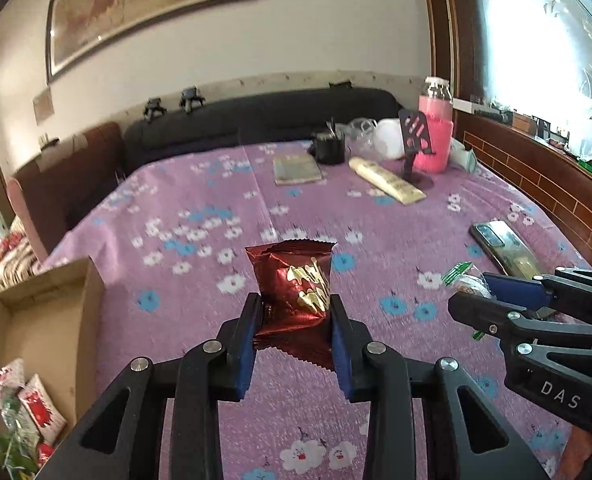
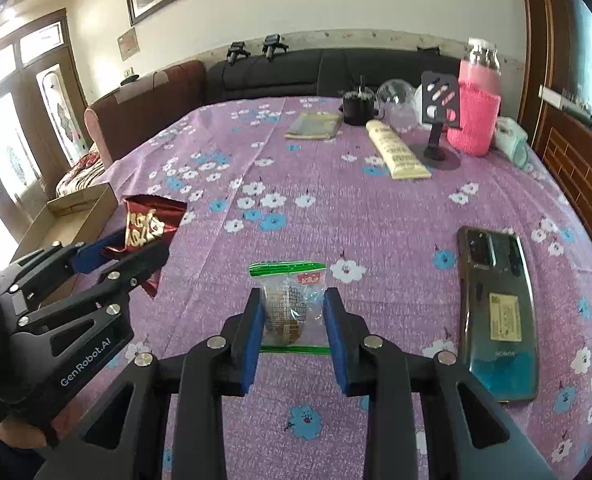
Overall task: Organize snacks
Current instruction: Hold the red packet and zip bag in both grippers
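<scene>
My left gripper [image 1: 296, 320] is shut on a dark red snack packet with gold writing [image 1: 296, 284] and holds it above the purple flowered tablecloth [image 1: 200, 264]. That gripper and its packet [image 2: 144, 224] also show at the left of the right wrist view. My right gripper [image 2: 294, 316] is shut on a clear snack bag with green edges [image 2: 292, 300], low over the cloth. In the left wrist view the right gripper [image 1: 492, 292] is at the right, its bag [image 1: 462, 278] partly hidden. A cardboard box [image 1: 44, 340] at the table's left holds several snack packets [image 1: 36, 412].
A phone [image 2: 496, 312] lies to the right of my right gripper. At the table's far side stand a black cup [image 2: 358, 106], a book [image 2: 316, 126], a cream tube [image 2: 398, 152], a phone stand [image 2: 438, 120] and a bottle in a pink sleeve [image 2: 474, 112]. A sofa [image 2: 296, 72] runs behind.
</scene>
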Demonstrator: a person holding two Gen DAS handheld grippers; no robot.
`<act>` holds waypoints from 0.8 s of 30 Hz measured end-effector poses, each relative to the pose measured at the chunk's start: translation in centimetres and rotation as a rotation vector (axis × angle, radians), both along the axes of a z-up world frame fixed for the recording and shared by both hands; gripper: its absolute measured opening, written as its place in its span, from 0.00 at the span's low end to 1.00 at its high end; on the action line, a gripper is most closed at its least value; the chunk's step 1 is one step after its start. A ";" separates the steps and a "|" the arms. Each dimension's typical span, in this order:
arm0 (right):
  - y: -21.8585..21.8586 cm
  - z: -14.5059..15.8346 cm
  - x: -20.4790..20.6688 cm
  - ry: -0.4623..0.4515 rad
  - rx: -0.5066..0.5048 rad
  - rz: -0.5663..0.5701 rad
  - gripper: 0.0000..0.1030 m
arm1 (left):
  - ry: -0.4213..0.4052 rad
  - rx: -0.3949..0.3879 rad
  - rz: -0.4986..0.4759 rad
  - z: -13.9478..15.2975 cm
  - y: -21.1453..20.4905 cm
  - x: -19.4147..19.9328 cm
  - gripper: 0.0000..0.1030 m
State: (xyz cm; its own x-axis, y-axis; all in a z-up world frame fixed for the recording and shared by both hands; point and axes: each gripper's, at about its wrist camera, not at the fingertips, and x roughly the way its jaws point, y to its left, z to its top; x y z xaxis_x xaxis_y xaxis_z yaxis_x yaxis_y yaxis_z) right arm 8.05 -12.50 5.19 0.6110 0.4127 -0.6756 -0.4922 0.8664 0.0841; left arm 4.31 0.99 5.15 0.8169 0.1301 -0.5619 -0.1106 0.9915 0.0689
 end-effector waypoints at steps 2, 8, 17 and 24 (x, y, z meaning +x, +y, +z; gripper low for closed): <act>0.2 0.2 -0.3 -0.026 -0.004 0.002 0.28 | -0.015 0.018 0.003 0.2 -0.1 -0.2 0.33; -0.1 0.8 -0.5 -0.065 0.022 -0.013 0.28 | -0.045 0.041 0.011 0.6 -0.2 -0.6 0.33; -0.1 1.0 -0.9 -0.096 0.024 -0.015 0.28 | -0.079 0.070 0.026 1.0 -0.4 -1.1 0.33; 0.1 1.1 -1.3 -0.129 0.009 -0.022 0.28 | -0.094 0.093 0.029 1.1 -0.7 -1.3 0.33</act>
